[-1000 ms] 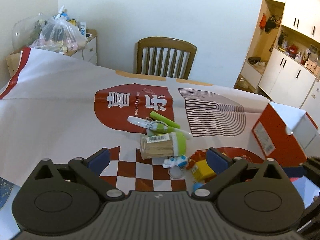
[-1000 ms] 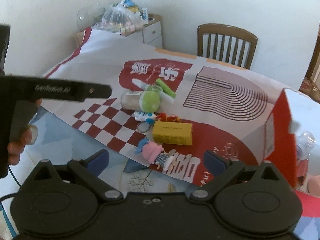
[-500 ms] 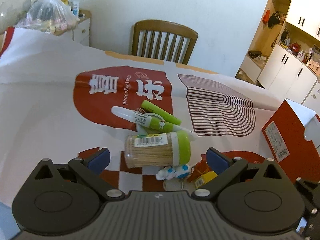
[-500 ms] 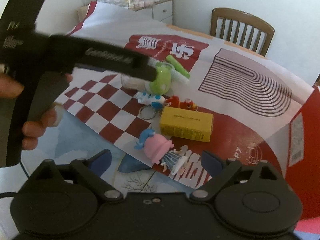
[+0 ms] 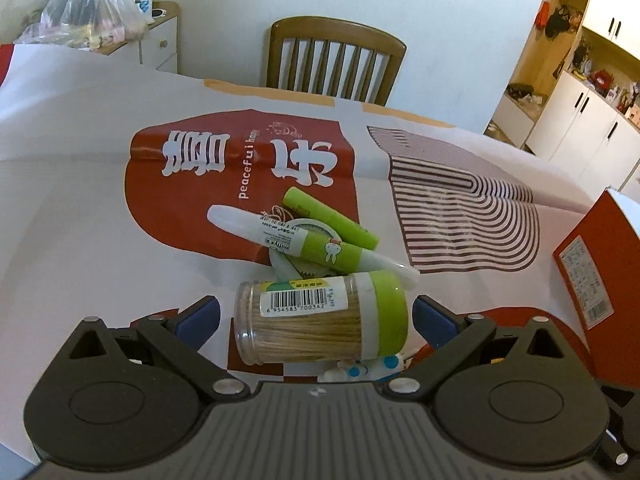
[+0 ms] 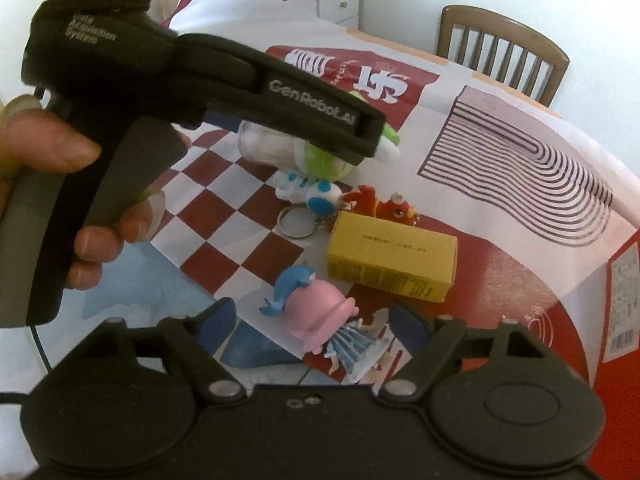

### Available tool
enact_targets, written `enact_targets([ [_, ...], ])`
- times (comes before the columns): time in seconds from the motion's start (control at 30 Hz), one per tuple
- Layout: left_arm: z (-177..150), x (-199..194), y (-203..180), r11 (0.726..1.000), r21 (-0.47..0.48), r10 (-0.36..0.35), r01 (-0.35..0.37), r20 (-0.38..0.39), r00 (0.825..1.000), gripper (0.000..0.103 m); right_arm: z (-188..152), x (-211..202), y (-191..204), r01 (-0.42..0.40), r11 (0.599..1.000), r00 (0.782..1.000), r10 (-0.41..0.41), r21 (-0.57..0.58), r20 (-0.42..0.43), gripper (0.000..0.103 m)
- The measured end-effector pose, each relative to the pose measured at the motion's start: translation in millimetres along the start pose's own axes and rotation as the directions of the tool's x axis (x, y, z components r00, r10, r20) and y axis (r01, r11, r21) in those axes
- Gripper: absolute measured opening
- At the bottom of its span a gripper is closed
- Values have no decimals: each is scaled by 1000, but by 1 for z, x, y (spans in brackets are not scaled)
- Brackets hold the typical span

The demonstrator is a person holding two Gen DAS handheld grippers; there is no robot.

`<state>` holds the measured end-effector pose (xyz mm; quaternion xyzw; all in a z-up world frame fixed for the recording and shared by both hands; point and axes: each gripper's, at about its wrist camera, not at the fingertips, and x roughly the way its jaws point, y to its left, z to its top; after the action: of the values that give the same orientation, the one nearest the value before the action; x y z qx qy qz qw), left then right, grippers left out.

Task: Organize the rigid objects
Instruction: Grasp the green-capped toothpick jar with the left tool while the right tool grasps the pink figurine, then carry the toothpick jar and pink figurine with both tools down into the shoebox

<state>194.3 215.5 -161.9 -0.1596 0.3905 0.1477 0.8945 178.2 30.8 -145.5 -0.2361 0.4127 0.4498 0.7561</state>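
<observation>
From your left wrist camera, your left gripper (image 5: 316, 316) has its jaws spread wide, one blue pad on each side of the toothpick jar (image 5: 320, 324), which lies on its side on the tablecloth (image 5: 72, 184) with its green lid pointing right; neither pad touches it. Just beyond the jar a white and green pen (image 5: 308, 242) lies across a roll of tape (image 5: 308, 228), with a green tube (image 5: 330, 218) beside them. A small blue and white toy (image 5: 366, 366) peeks out just beneath the jar, and a red box (image 5: 592, 276) stands well apart at the right edge. A wooden chair (image 5: 336, 60) sits behind the table. From your right wrist camera, your right gripper (image 6: 312, 324) is also wide open and grips nothing; between its pads lies a pink and blue figure (image 6: 316, 308) on the cloth. Just past that is a yellow box (image 6: 392, 256), then a red toy (image 6: 380, 206) and a key ring (image 6: 298, 222). Your left hand (image 6: 60, 168) holds the other gripper's handle across the upper left, hiding most of the jar.
</observation>
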Motion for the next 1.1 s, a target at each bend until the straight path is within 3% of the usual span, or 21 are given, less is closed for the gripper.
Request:
enact_targets([
  [0.23,-3,6,5,999,-32,-6,6,-8,1000,102,-1,2,0,12,1000,1000,-12,-24,4,62],
  [0.5,-3,5,5,998,-45,-43,42,-15,999,83,-1,2,7,39,995,999,-39,-94,1,61],
  [1.1,-18,-46,12,999,-46,-19,18,-15,1000,83,-11,-52,-4,50,999,996,-50,-1,73,60],
])
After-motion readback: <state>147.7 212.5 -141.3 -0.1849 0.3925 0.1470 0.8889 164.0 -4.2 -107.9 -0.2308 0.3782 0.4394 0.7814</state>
